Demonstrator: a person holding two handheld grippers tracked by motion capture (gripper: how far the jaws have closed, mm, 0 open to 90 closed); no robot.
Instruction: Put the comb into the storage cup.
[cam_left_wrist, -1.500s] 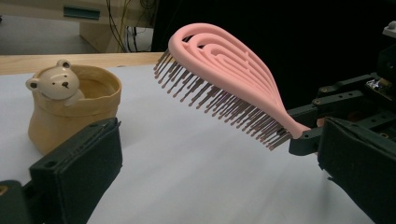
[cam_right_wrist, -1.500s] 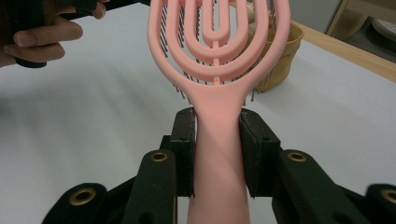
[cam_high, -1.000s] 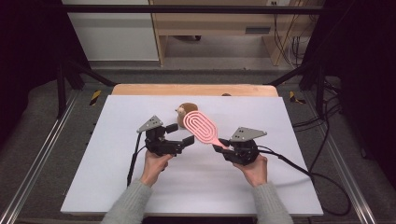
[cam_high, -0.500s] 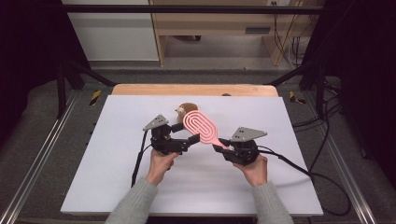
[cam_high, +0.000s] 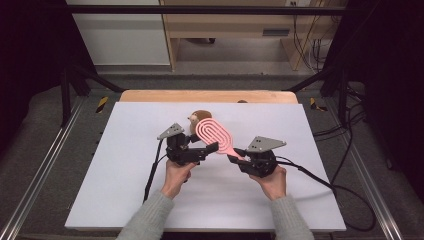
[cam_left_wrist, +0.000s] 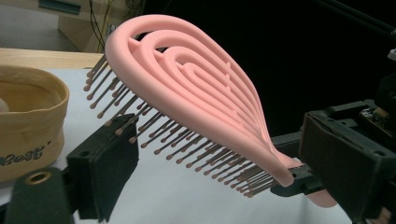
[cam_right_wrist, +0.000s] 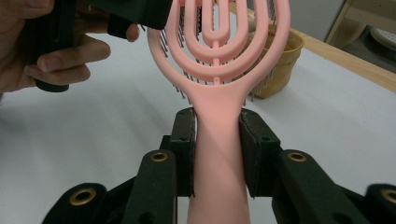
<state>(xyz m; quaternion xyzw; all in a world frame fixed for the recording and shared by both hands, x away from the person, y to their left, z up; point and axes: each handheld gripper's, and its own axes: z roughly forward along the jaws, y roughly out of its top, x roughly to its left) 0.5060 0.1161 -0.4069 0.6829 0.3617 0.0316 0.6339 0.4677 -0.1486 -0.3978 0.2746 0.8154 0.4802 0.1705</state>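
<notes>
Your right gripper (cam_high: 239, 157) pinches the handle of the pink hairbrush (cam_high: 216, 136); in the right gripper view both pads press flat on either side of the handle (cam_right_wrist: 218, 154), and the ribbed head rises toward twelve o'clock; the brush hangs above the white table (cam_high: 125, 150), just past its middle, with the head slanting toward eleven o'clock from your right hand (cam_high: 270, 180). Your left gripper (cam_high: 207, 149) sits at the brush's seven o'clock edge; its jaws have just been closing, with the brush head between them; in the left gripper view the left pad (cam_left_wrist: 105, 163) meets the bristle tips, the other pad stands off the pink back, so they are spread. A tan fabric basket (cam_high: 196, 119) rests on the table just beyond the head, at twelve o'clock.
</notes>
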